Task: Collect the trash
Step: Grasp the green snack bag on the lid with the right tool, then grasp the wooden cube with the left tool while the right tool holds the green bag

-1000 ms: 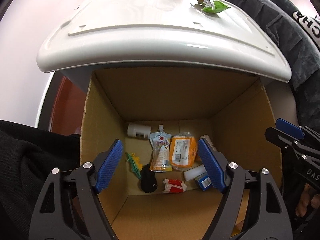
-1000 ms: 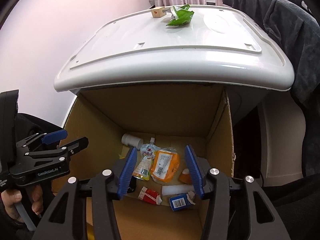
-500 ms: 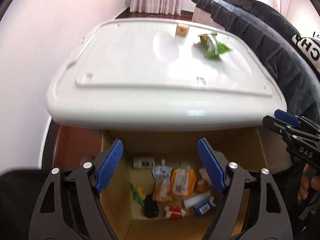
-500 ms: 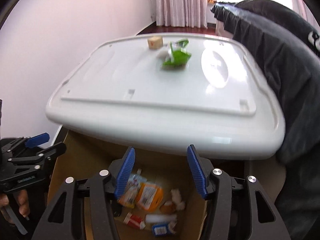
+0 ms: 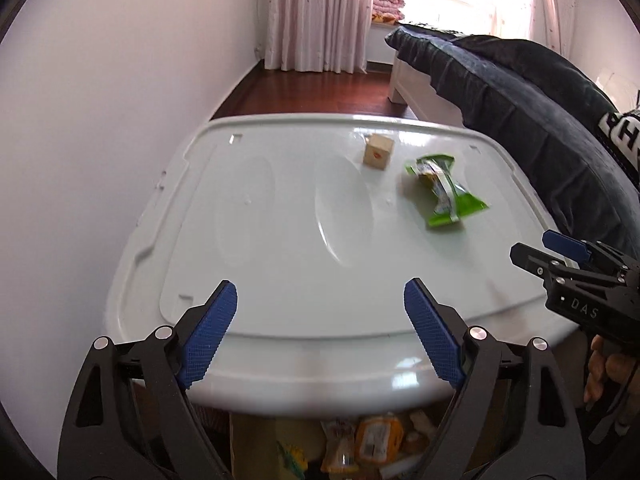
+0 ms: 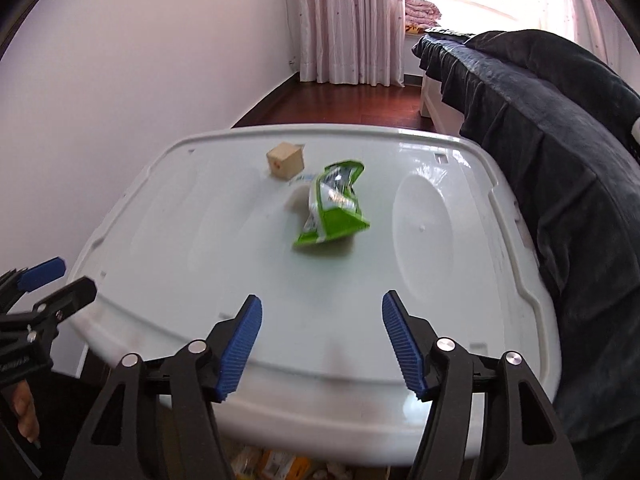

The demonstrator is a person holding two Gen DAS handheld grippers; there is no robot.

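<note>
Your left gripper point(image 5: 320, 312) has its blue jaws spread wide with nothing between them, and they have just been opening further; your right gripper point(image 6: 322, 324) is likewise apart and empty, its jaws also just widening. Both point down over the near edge of the white lid point(image 5: 280, 240), and neither touches it; in the left view your right gripper shows at the right edge, with the fingers point(image 5: 600, 372) of your hand under it; in the right view the left gripper sits at the left edge.

Beyond the jaws, on the far half of the lid, lies the green wrapper point(image 6: 334, 210), crumpled and lying flat, nearer the dark side than the wall side; just beside it, towards the far rim, stands a small wooden cube point(image 6: 285, 160), close to the wrapper; whether they touch you cannot tell from here.

Below the lid's near edge you can glimpse the cardboard box point(image 5: 256, 440), with trash already in it: an orange pouch point(image 5: 378, 438) among other packets, blurred.

To the right of the lid hangs a dark blanket point(image 6: 560, 168); a pale wall point(image 5: 100, 120) runs along the left; pink curtains point(image 6: 344, 20) hang at the far end, above the red-brown floor point(image 5: 312, 92).
</note>
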